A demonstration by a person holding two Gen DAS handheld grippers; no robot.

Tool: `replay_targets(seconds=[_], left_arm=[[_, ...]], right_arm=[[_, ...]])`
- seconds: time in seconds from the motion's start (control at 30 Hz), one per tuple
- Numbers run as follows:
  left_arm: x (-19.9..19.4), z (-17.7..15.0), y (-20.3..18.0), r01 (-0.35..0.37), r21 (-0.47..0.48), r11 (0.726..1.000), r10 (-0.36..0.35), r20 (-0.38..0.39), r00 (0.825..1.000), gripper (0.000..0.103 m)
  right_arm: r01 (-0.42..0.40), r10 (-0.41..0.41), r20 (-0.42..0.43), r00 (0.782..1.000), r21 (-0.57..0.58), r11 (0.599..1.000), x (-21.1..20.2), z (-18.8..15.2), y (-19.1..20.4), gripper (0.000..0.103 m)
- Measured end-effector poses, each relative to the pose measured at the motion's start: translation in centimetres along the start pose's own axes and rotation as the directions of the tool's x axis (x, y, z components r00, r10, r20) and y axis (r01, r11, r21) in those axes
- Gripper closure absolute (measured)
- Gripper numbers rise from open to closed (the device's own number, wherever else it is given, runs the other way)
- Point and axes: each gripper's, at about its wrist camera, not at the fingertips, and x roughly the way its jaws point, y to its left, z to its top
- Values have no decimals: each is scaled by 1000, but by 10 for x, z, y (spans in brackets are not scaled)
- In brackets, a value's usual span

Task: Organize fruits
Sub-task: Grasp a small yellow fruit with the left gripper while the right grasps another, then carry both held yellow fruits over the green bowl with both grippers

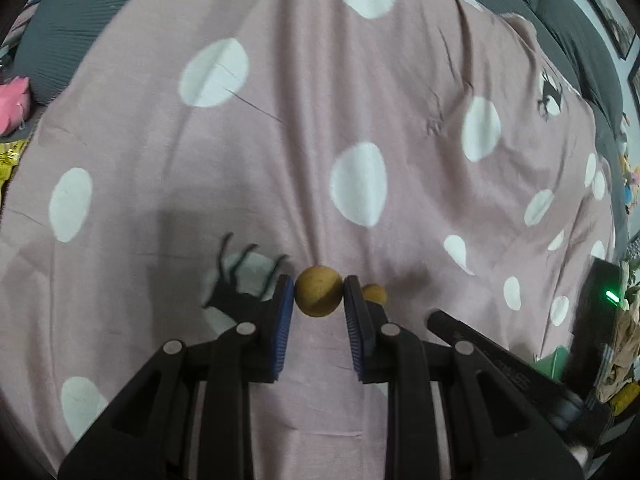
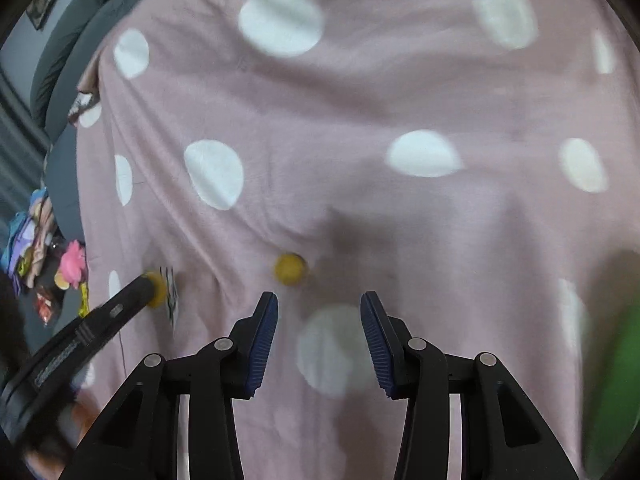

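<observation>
My left gripper (image 1: 319, 281) is shut on a round yellow-brown fruit (image 1: 319, 294), which it holds just above a pink blanket with white dots (image 1: 304, 128). A second, smaller yellow fruit (image 1: 375, 293) peeks out behind its right finger. In the right wrist view that small fruit (image 2: 291, 269) lies on the blanket (image 2: 360, 100), a little ahead of and left of my right gripper (image 2: 319, 298). The right gripper is open with nothing between its pads. At the left of that view, the left gripper's black finger reaches in with its held fruit (image 2: 156, 289).
Grey cushions (image 1: 80, 12) border the blanket at the far side. A green object (image 2: 622, 360) sits at the right edge, with a black device showing a green light (image 1: 608, 294) nearby. Toys and packets (image 2: 44, 256) lie in a cluttered pile off the blanket's left side.
</observation>
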Motion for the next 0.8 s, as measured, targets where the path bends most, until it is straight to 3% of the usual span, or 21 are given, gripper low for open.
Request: replay_targets(seconds=[0.1, 0.27, 0.33, 0.43, 0.5, 0.63, 0.8], left_arm=[[-1, 4, 10, 17, -33, 999, -17, -7, 1000, 78], [-7, 6, 20, -12, -24, 1000, 12, 1, 1000, 78], [-10, 6, 19, 15, -34, 999, -15, -2, 1000, 78], [-17, 4, 18, 12, -15, 1000, -12, 7, 1000, 78], [-18, 1, 19, 13, -10, 1000, -13, 0, 1000, 78], [-8, -2, 13, -2, 11, 1000, 2, -26, 1000, 78], [-12, -5, 1, 22, 42, 999, -21, -22, 1000, 78]], right_arm=[[22, -22, -24, 999, -17, 1000, 22, 5, 11, 61], [42, -42, -29, 999, -27, 999, 45, 13, 26, 61], [51, -53, -47, 997, -30, 998, 54, 12, 31, 62], [57, -60, -87, 994, -31, 998, 67, 12, 35, 74], [50, -52, -87, 995, -29, 998, 69, 10, 36, 75], [103, -111, -76, 991, -100, 990, 72, 2, 45, 75], [94, -96, -44, 994, -53, 994, 52, -10, 40, 75]])
